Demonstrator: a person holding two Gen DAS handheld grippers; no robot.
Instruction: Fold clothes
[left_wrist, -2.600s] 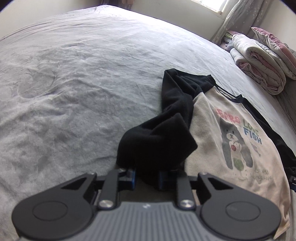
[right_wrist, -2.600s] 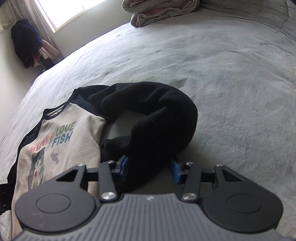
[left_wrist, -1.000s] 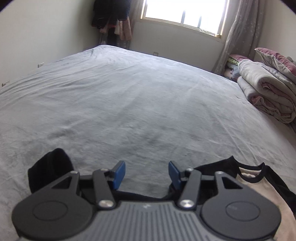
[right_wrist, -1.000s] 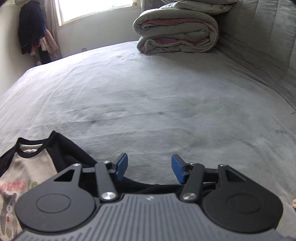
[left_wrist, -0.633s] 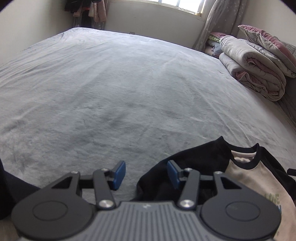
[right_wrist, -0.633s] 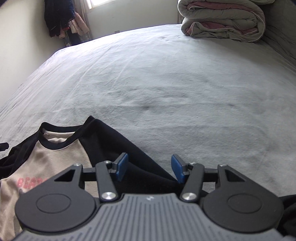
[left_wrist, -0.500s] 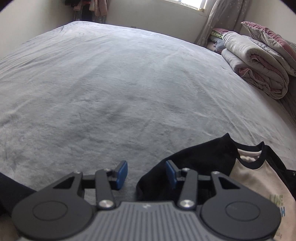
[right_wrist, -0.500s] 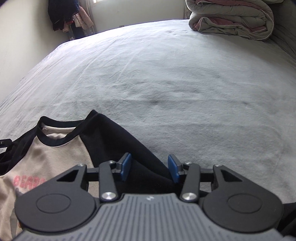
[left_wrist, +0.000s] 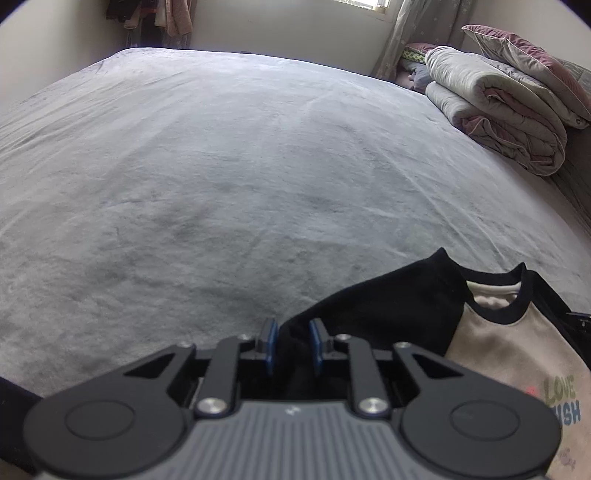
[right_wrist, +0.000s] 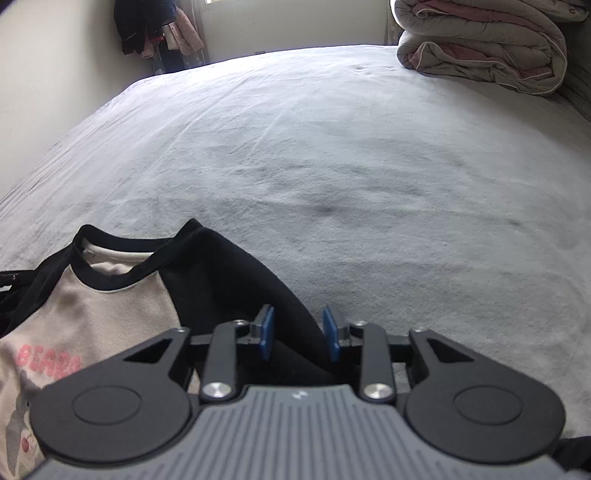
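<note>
The left claw (left_wrist: 290, 345) is pinched tight on the black sleeve cloth (left_wrist: 373, 314) of the cream and black long-sleeve shirt with a bear picture (left_wrist: 509, 354). Its two blue pads (left_wrist: 270, 343) squeeze a fold of the dark cloth at the shoulder edge. The right claw (right_wrist: 298, 338) is closing on the other black shoulder (right_wrist: 236, 280) of the same shirt. The cloth sits between its blue pads (right_wrist: 266, 332), but there is still a small gap, so it does not look squeezed yet.

Both claws sit at the shoulders, one on each side of the round black neck band (right_wrist: 122, 271). That is likely so the shirt can be lifted evenly and folded over without going crooked.

The shirt lies flat on the big grey fuzzy bed cover (left_wrist: 240, 166), picture side up, at the near edge of the bed. The folding has barely begun.

Farther away, a rolled grey and pink quilt (left_wrist: 495, 110) rests by the far side of the bed. Some dark clothes hang in the corner (right_wrist: 151, 26) by the wall.
</note>
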